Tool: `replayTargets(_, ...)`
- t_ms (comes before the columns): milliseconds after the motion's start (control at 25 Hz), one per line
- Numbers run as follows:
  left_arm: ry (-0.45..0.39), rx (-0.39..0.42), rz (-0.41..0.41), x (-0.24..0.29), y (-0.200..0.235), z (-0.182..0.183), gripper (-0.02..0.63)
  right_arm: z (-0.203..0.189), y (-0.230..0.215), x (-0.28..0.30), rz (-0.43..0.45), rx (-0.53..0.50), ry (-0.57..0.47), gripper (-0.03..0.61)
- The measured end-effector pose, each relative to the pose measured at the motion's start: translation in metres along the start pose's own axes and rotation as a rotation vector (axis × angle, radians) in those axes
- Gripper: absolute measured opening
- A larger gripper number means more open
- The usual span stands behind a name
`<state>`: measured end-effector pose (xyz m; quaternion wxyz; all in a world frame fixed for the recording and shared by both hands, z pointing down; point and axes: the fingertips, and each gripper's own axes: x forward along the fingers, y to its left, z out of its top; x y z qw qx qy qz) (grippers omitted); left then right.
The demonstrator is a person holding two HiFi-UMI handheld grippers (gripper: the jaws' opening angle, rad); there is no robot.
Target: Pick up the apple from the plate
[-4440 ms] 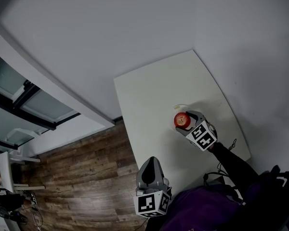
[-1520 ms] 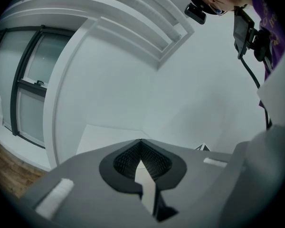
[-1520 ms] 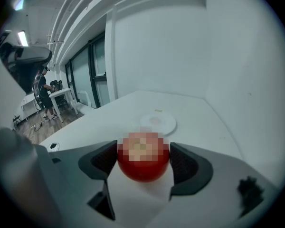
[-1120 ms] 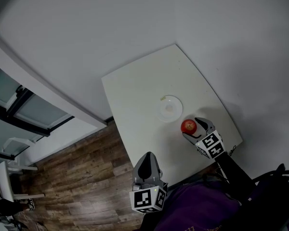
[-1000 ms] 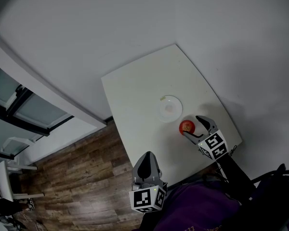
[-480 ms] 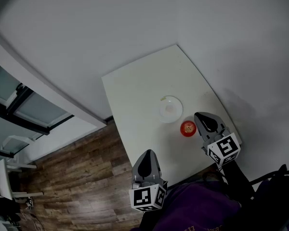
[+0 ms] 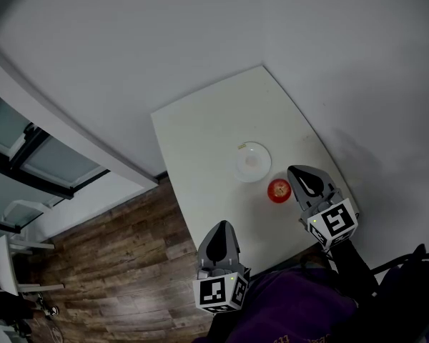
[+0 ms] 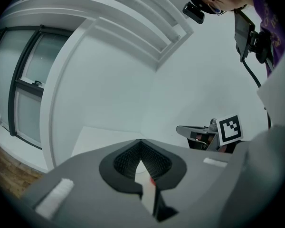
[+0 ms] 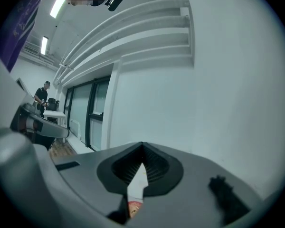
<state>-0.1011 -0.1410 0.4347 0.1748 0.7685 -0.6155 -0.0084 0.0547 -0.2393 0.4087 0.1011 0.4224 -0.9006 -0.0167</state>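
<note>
Hanging clenched on nothing, the right claw (image 7: pixel 297 175) has the apple (image 7: pixel 278 190) just beside its tip on the table (image 7: pixel 200 148), with the plate (image 7: pixel 237 161) beyond it. The left claw (image 7: pixel 223 227) is also clenched and empty. Coming down still shut could knock the apple rolling off the edge.

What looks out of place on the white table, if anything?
The round red apple lies on the bare white table beside the small white plate, not on it. The right gripper near it is shut and empty.
</note>
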Motion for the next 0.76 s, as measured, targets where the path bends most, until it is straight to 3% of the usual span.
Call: replayTargets(760,0.008,0.026,-0.006,0.015,-0.001,-0.005,0.005,-0.009,-0.001,0.013,0.027,0.001,0.01,0.009)
